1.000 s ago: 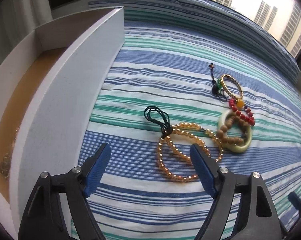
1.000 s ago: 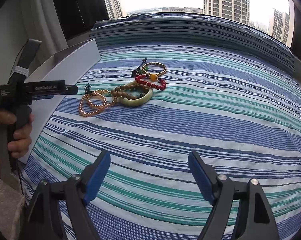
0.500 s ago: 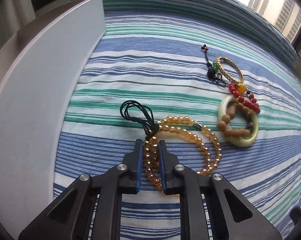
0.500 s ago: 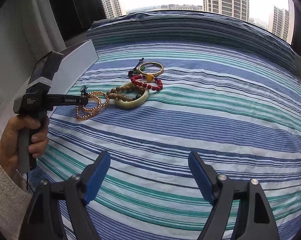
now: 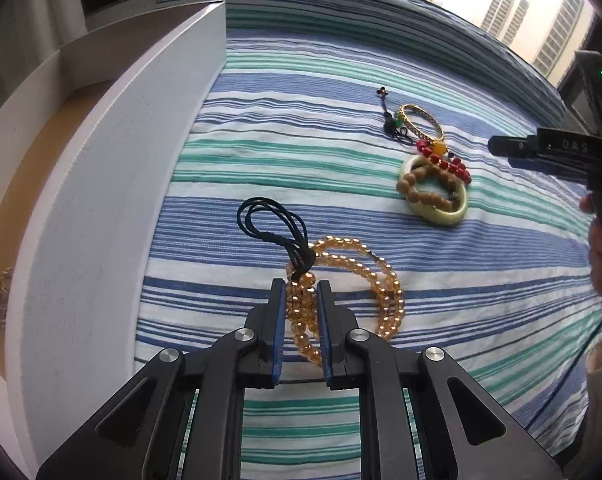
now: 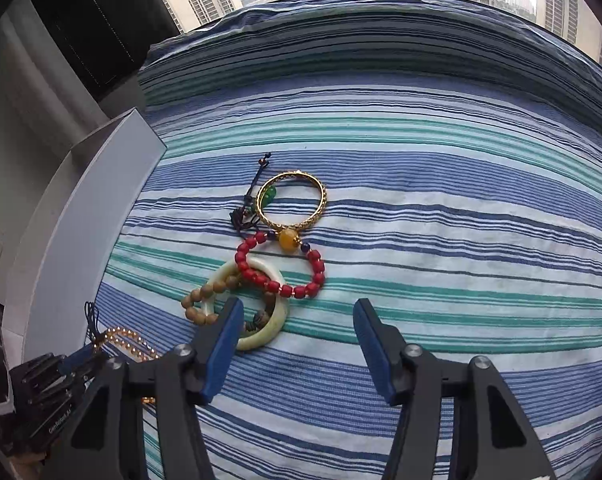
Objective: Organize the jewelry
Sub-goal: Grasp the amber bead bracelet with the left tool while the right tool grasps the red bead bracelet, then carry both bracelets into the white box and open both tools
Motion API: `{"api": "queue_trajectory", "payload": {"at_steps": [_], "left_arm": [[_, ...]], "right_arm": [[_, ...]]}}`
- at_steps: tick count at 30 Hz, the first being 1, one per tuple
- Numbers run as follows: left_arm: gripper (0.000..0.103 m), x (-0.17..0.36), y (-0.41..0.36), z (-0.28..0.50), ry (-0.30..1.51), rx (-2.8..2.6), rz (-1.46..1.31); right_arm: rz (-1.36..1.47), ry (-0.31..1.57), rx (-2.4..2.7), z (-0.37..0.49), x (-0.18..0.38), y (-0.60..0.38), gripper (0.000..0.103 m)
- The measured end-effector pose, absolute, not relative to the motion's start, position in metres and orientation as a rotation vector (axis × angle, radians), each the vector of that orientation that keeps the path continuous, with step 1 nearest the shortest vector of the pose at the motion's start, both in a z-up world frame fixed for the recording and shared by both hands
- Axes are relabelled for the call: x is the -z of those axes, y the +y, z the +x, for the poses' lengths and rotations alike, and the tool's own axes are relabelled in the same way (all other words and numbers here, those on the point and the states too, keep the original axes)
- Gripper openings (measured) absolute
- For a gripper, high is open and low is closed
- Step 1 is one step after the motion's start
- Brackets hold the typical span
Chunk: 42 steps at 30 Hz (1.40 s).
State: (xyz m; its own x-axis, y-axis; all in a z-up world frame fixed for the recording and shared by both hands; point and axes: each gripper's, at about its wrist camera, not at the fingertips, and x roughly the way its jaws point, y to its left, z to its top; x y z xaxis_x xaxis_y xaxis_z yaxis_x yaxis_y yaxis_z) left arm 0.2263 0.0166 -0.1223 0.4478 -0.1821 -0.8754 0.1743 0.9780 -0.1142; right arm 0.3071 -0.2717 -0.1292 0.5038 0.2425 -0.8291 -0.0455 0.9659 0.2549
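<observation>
The left gripper (image 5: 299, 312) pinches the amber bead necklace (image 5: 353, 276), just right of the white box (image 5: 101, 216) on the striped cloth (image 5: 301, 168). Farther from the box, the right gripper (image 6: 297, 344) hangs spread wide near the pale bangle (image 6: 269, 320). Beyond it lie the wooden bead bracelet (image 6: 199, 304), red bead bracelet (image 6: 301, 280) and gold bangle (image 6: 293, 200).

Blue, teal and white striped sheet (image 6: 421, 240); amber beads (image 5: 341, 280); red beads (image 6: 297, 276); gold bangle (image 6: 293, 202); pale green ring (image 6: 261, 320).

Both wrist views look low and close along the striped bedspread (image 5: 381, 60), sharing the bracelet pile (image 6: 261, 280).
</observation>
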Motion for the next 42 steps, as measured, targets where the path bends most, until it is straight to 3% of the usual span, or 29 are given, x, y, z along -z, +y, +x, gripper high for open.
{"api": "queue_trajectory", "payload": {"at_steps": [5,9,14,20,25,27,30,31,42], "left_arm": [[0.013,0.124,0.022,0.216,1.085,0.214,-0.003],[0.013,0.127,0.025,0.216,1.092,0.213,-0.014],[0.013,0.127,0.028,0.214,1.092,0.217,-0.022],[0.013,0.125,0.028,0.213,1.086,0.219,-0.028],[0.013,0.126,0.028,0.213,1.094,0.218,-0.031],[0.013,0.126,0.027,0.212,1.096,0.219,-0.025],[0.013,0.126,0.027,0.213,1.099,0.222,-0.025],[0.013,0.126,0.027,0.213,1.100,0.222,-0.026],[0.013,0.087,0.034,0.194,1.031,0.279,-0.112]], "right_arm": [[0.099,1.104,-0.123,0.365,0.145,-0.254,0.047],[0.187,1.200,-0.168,0.387,0.166,-0.242,0.047],[0.051,1.223,-0.111,0.390,0.173,-0.215,0.047],[0.132,1.190,-0.220,0.373,0.154,-0.208,0.047],[0.061,1.250,-0.234,0.382,0.172,-0.189,0.047],[0.076,1.249,-0.240,0.386,0.177,-0.188,0.044],[0.053,1.244,-0.229,0.390,0.178,-0.185,0.028],[0.078,1.254,-0.234,0.391,0.178,-0.187,0.012],[0.170,1.111,-0.271,0.344,0.130,-0.218,0.010]]}}
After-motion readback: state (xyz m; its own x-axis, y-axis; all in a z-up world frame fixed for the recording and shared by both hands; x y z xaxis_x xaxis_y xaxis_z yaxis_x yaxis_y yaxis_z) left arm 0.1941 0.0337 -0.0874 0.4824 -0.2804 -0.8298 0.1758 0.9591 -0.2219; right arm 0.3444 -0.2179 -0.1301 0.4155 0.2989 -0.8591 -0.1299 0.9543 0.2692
